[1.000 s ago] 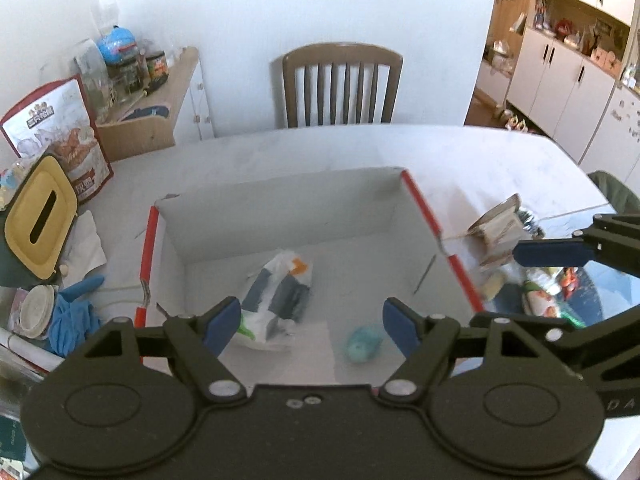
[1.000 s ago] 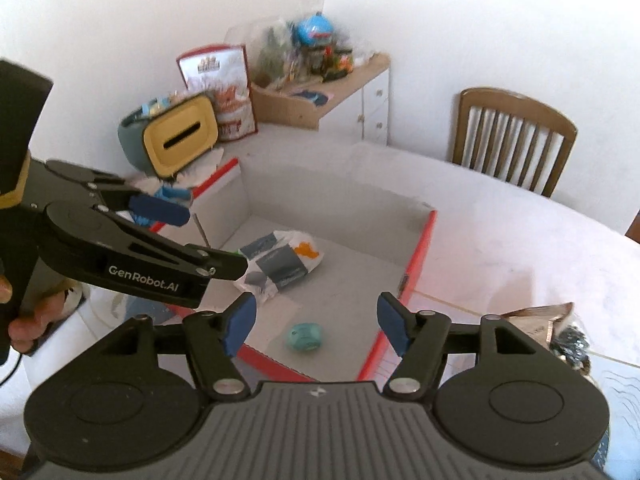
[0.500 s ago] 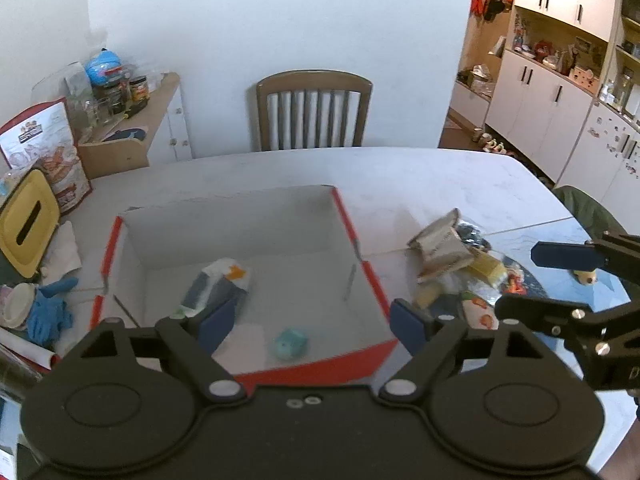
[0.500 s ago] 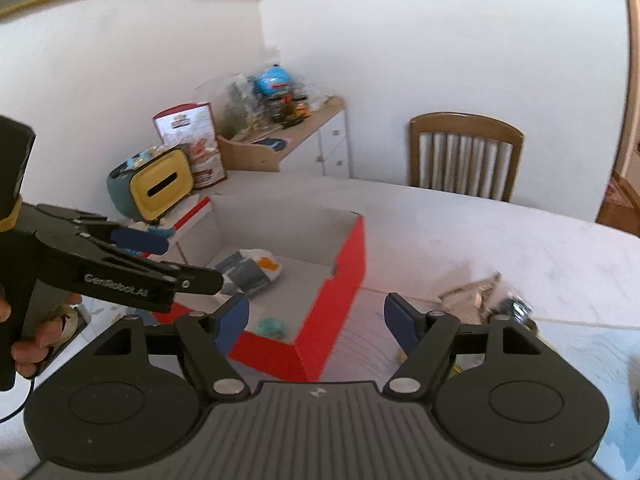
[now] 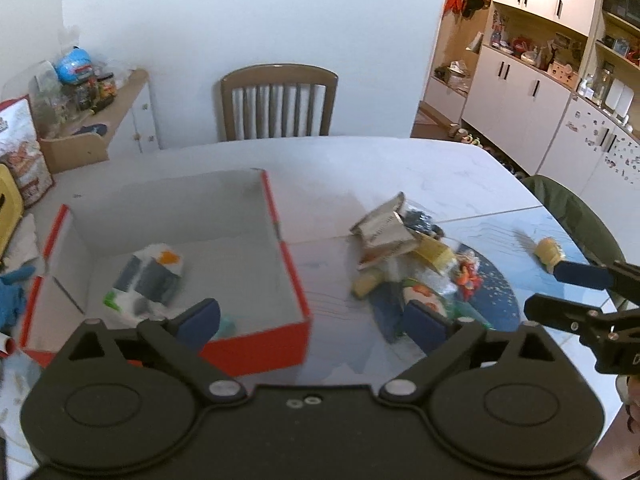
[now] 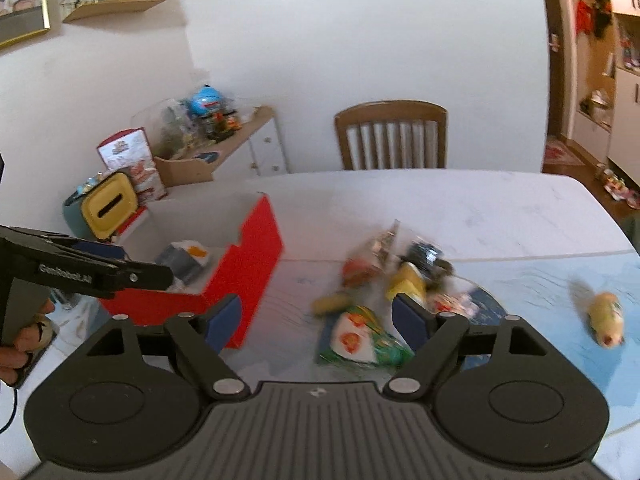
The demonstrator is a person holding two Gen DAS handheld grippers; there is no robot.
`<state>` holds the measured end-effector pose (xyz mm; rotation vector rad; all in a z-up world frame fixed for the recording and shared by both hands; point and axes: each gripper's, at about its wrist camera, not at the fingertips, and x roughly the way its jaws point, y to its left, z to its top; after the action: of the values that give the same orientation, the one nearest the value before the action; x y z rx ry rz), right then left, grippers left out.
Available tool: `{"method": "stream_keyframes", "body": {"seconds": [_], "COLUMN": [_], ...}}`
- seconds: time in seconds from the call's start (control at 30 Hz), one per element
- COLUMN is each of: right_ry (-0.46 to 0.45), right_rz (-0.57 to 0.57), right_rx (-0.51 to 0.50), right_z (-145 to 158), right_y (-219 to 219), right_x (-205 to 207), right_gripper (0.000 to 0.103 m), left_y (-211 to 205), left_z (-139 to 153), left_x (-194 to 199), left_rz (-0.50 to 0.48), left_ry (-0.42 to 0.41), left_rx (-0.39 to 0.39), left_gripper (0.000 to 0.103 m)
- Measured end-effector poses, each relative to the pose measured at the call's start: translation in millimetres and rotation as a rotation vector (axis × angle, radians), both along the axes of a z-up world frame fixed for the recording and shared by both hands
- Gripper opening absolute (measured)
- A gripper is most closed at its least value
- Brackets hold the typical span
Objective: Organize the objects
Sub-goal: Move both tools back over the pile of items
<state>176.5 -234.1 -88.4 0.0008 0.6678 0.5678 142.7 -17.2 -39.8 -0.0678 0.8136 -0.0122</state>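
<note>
**A:** Start close in. What are the two grippers doing?

**B:** Both are spread wide and carry nothing. The right gripper [image 6: 316,320] hangs over the near edge of the table [image 6: 460,200], and the green and white packet [image 6: 360,340] lies right between its fingers, just ahead. The left gripper [image 5: 312,320] straddles the near right corner of the red box [image 5: 260,344].

**A:** So which one is better placed for the next pick?

**B:** The right one, I'd judge. The packet sits straight ahead of it and a little low; its long axis seems to run across the fingers, left to right, though blur makes that uncertain. A slight turn of the wrist may be needed to close across the narrow side.

**A:** And beyond the packet?

**B:** The rest of the pile of wrappers [image 6: 404,264] lies just beyond, yellow and silver pieces touching one another. A small yellow toy [image 6: 606,318] sits well apart to the right.

**A:** Where does it all go?

**B:** Likely the box, left of the pile. A white pouch [image 5: 148,276] already lies inside. Far behind stands a wooden chair [image 6: 392,136].
</note>
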Motion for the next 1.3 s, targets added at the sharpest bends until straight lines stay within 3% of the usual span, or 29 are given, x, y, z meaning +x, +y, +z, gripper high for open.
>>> {"method": "stream_keyframes", "body": {"seconds": [0.37,0.67,0.97,1.3], "right_ry": [0.027,0.059,0.13,0.187], "right_rz": [-0.081,-0.088,-0.085,-0.059], "right_rx": [-0.082,-0.137,-0.117,-0.114], "right_z": [-28,-56,-82,-107], "right_y": [-52,-73,-72,-52], "right_x": [16,57,106,131], "right_gripper": [0.083,0.083,0.083,0.083], "left_y": [-49,-78,-101,-113], "left_z": [-36,-65,-93,-122], "left_x": [19,45,71,90], "left_rz": [-0.036,-0.016,-0.013,-0.054], "left_ry": [0.046,0.095,0.119,0.138], "left_rx": [-0.053,-0.094,-0.066,0.0], "left_gripper": [0.102,0.102,0.102,0.102]}}
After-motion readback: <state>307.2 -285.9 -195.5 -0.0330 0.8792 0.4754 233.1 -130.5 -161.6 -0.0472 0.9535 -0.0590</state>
